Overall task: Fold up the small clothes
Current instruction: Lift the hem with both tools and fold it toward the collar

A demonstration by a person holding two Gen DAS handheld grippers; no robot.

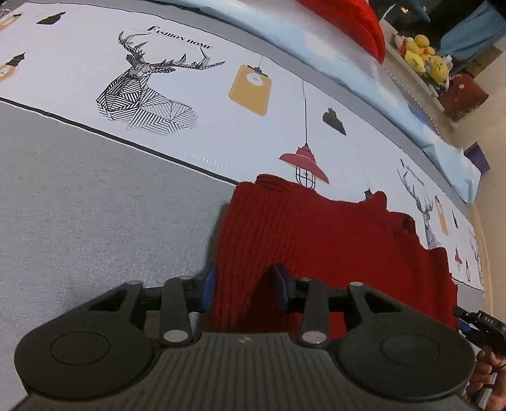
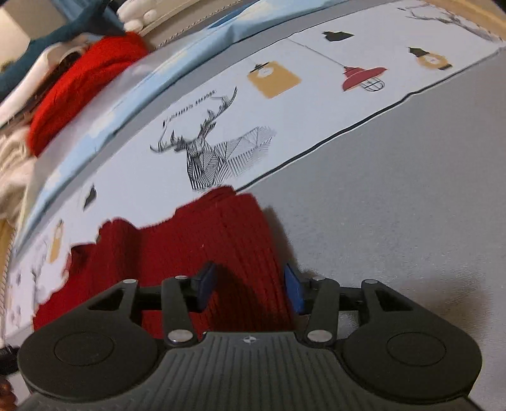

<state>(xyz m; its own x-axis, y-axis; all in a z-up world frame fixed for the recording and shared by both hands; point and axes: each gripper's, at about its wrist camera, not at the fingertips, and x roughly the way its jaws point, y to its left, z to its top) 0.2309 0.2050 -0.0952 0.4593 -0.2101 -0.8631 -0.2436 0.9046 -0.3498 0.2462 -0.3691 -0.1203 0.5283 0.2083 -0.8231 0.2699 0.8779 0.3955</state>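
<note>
Bedding (image 1: 95,196) (grey, with a deer-print band) carries a red knit garment (image 1: 316,240), both grippers' jaws apart above it.

The bed (image 1: 79,202) is covered by a sheet, plain grey on the near side and white farther off, printed with a deer (image 1: 142,91), hanging lamps and the words "Fashion Home". A dark red knit (image 1: 316,240) lies flat across the border of grey and white. Along the far edge runs a pale blue cloth (image 1: 348,63) with a red pile (image 1: 348,22) on it.
</note>
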